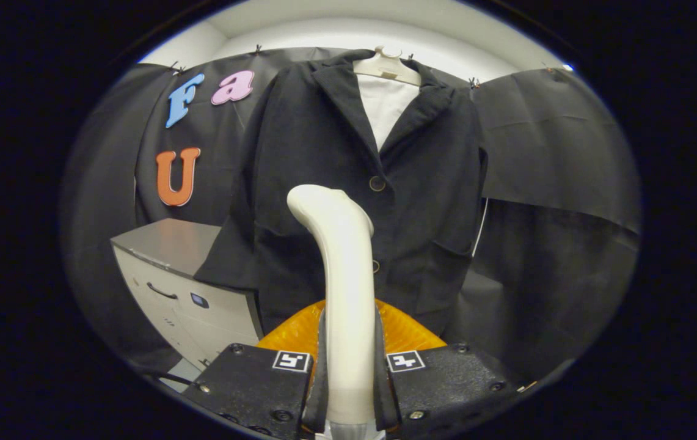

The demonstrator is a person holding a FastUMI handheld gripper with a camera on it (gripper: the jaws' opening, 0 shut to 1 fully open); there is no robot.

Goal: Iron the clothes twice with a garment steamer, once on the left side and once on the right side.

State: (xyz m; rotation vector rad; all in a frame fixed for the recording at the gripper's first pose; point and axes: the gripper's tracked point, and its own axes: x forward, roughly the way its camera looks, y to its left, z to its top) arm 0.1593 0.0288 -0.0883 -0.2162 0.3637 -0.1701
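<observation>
With the gripper [348, 391] clamped on the steamer [342, 293], whose head sits just before the hanging jacket [324, 153] near its middle buttons, the stroke probably goes best by keeping the head close to the cloth and gliding slowly down one side.

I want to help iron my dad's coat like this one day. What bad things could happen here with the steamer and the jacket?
The gripper is shut on the steamer low on its handle, so the tall head may wobble or slip.

The steamer head sits close to the jacket's button and could snag there.

The dark jacket hangs loosely on a hanger, so a firm push might swing it sideways rather than smooth it.
</observation>
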